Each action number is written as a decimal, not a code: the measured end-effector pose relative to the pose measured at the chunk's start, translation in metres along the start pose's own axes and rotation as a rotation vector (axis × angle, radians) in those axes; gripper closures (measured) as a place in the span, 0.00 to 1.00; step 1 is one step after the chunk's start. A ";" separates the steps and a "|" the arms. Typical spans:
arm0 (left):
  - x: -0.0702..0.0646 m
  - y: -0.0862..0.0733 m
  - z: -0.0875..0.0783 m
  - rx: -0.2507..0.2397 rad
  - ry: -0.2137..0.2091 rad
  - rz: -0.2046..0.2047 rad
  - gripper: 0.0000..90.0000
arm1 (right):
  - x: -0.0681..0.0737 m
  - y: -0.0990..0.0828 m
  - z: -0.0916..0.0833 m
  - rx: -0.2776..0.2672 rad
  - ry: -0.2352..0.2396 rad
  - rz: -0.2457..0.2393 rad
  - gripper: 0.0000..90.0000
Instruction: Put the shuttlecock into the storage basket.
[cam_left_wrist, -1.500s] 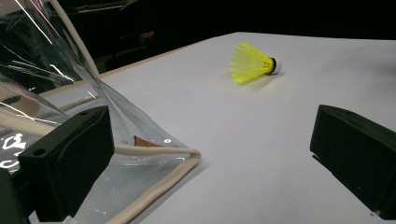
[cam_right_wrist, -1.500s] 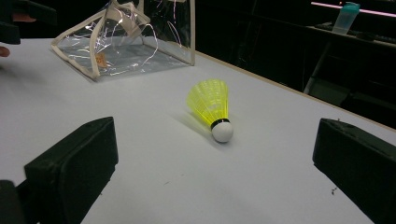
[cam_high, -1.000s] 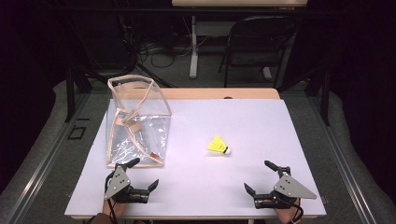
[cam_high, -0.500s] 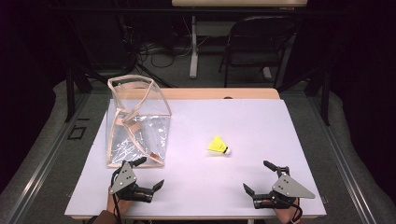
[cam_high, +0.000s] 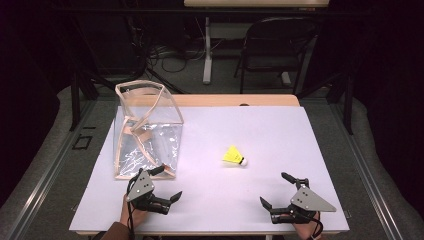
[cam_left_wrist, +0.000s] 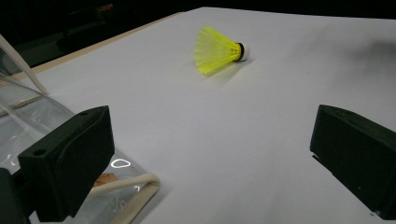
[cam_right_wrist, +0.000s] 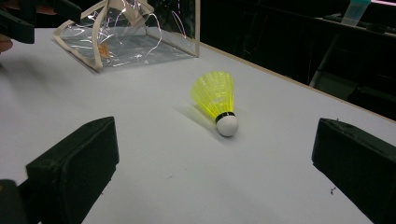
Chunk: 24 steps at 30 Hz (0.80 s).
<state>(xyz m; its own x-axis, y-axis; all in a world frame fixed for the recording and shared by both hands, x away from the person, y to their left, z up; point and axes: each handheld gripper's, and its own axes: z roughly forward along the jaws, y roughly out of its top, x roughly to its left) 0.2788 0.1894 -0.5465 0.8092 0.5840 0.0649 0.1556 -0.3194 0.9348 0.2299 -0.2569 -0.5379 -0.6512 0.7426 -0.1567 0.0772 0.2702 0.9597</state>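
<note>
The left gripper sits low over the near left part of the white worktop, its two black jaws spread wide with nothing between them, held by a hand that comes in from the near edge. Just beside its left jaw, almost touching, lies the near corner of a clear plastic bag with cream fabric trim and straps, which stands open-topped and reaches away from that gripper toward the far left of the worktop; in the left gripper view the bag's trimmed corner sits right by that jaw. A yellow feather-skirted shuttlecock with a white cork tip lies on its side ahead of both grippers, well apart from each, roughly between them and farther out on the worktop. In the left gripper view the shuttlecock lies ahead with its cork turned to the right; in the right gripper view it lies ahead with the cork turned toward the camera. The right gripper rests at the near right of the worktop, jaws likewise spread wide and empty.
</note>
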 end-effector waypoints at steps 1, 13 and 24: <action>0.000 0.001 0.001 0.004 -0.002 0.001 0.00 | 0.000 0.000 0.000 0.003 0.000 0.000 0.00; 0.001 0.012 0.014 0.055 0.001 0.000 0.00 | -0.001 -0.001 0.000 0.011 -0.001 0.000 0.00; 0.003 0.024 0.031 0.076 -0.032 0.014 0.00 | -0.001 -0.001 0.001 0.015 0.003 0.000 0.00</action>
<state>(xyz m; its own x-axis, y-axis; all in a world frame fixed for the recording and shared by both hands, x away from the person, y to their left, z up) 0.3028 0.1599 -0.5347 0.8293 0.5549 0.0653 0.1856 -0.3837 0.9046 0.2311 -0.2577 -0.5392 -0.6537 0.7404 -0.1561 0.0883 0.2796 0.9561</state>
